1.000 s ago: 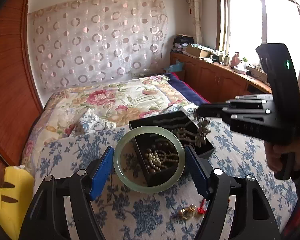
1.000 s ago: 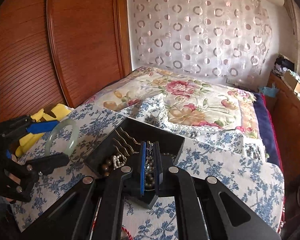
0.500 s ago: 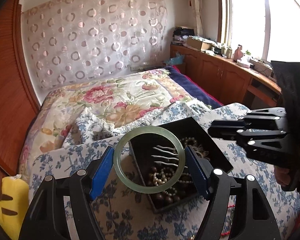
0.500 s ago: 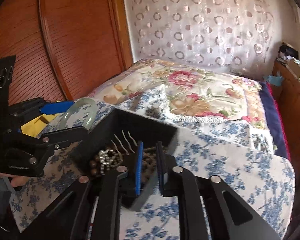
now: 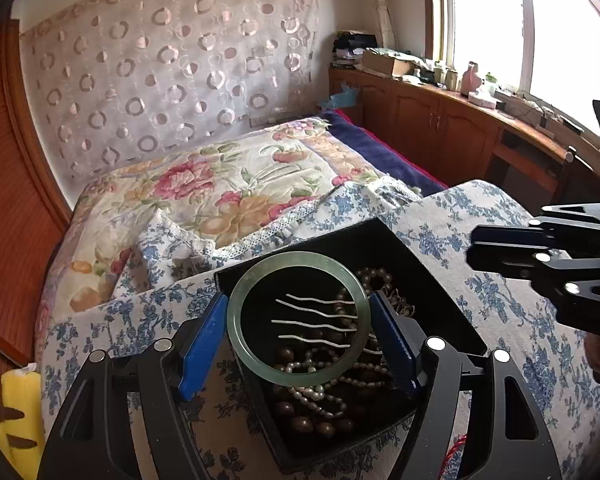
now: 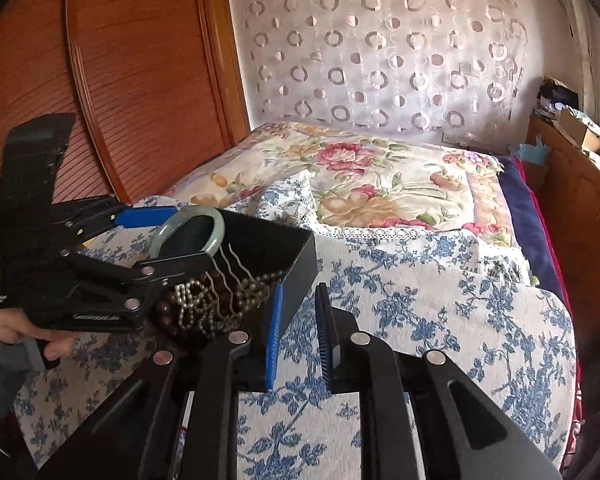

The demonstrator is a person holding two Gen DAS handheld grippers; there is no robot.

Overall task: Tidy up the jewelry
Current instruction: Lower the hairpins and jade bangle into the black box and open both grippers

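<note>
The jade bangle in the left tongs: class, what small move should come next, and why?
Probably lower it a little and open the left tongs. The green bangle is clamped between the blue pads, over the black box of beads and pearls, so release should drop it inside. The right tongs hold nothing.

This is a bedroom in a home. Straight ahead of both tools lies a bed [image 5: 236, 184] under a floral quilt [image 6: 372, 184], with a blue-flowered white cloth [image 6: 440, 312] spread over its near end. Beyond it a sheer curtain [image 5: 172, 64] with a ring pattern covers the far wall. A ribbed wooden wardrobe door [image 6: 112, 92] stands off to the left, and to the right low wooden cabinets [image 5: 440, 128] carry household clutter beneath a bright window [image 5: 496, 20].
</note>
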